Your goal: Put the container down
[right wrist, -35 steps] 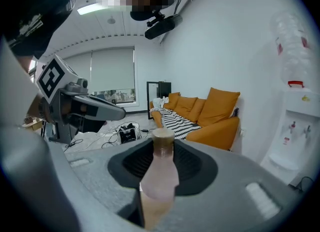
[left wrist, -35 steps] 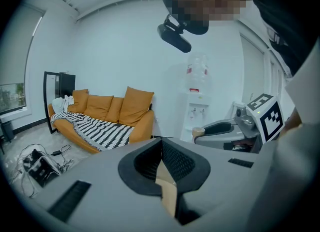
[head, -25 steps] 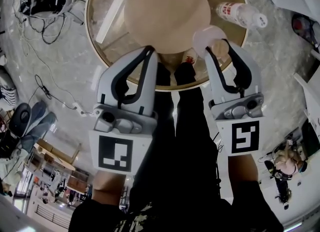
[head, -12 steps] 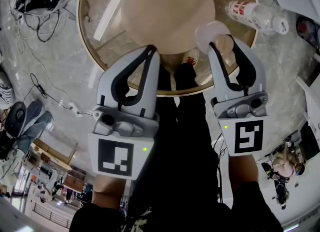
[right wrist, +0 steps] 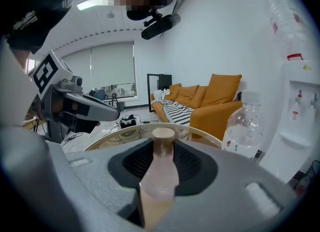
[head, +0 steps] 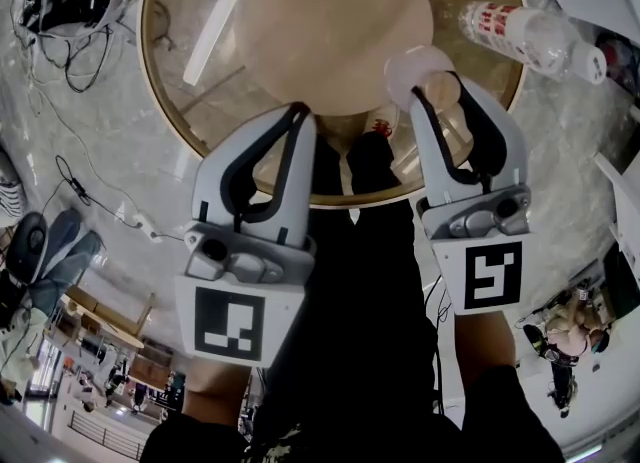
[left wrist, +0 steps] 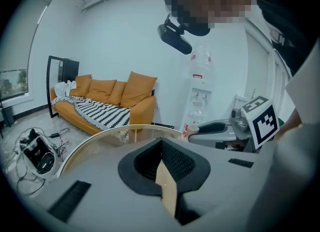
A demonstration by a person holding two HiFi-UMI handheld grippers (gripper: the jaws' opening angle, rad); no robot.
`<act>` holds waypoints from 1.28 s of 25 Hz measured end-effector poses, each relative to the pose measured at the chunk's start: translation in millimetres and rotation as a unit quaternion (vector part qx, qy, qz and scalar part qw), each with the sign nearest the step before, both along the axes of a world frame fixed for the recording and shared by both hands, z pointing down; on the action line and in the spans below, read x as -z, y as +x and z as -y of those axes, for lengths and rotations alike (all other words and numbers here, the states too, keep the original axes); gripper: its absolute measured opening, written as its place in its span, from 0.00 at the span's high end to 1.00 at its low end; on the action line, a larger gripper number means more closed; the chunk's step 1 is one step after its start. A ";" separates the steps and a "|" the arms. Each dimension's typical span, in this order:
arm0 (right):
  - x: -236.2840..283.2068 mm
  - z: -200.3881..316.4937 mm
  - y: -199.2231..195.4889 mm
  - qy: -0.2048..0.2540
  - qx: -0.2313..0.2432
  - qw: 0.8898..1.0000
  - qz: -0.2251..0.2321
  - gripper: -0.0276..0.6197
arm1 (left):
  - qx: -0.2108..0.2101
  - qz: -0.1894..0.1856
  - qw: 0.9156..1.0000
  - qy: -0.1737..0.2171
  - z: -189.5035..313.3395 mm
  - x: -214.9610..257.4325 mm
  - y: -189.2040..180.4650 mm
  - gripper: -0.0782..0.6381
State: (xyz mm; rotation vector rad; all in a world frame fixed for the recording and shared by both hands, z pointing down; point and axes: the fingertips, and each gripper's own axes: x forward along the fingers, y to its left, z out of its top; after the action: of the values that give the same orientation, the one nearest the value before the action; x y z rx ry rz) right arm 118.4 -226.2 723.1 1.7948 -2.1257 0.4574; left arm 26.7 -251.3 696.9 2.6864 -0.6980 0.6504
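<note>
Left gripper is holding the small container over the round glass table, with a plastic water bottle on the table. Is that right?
No. The right gripper holds the small container, as the right gripper view shows; the left gripper is shut on nothing. It is over the round glass table, and the plastic water bottle is on it.

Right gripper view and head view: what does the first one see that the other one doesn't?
Only the right gripper view shows the orange sofa with its striped blanket and the white water dispenser. Only the head view shows the person's dark trousers and the square marker on the right gripper. Both show the round glass table, the water bottle, the left gripper and the container held in the right jaws.
</note>
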 end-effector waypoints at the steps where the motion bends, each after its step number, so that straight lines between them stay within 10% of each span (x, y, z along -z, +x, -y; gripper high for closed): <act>1: -3.1 1.7 -0.8 0.001 -0.001 1.000 0.001 0.77 | 0.000 0.002 1.000 -0.002 0.0 -4.1 -1.8 0.87; 32: -76.0 24.3 4.5 0.018 -0.034 0.999 -0.006 0.77 | -0.028 0.019 0.999 -0.035 9.2 -89.8 2.2 0.87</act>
State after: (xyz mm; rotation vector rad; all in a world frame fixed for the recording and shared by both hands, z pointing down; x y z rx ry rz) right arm 122.8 -250.6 799.2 1.8906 -2.0823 0.4261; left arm 28.9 -260.5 786.6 2.6428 -0.6000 0.7288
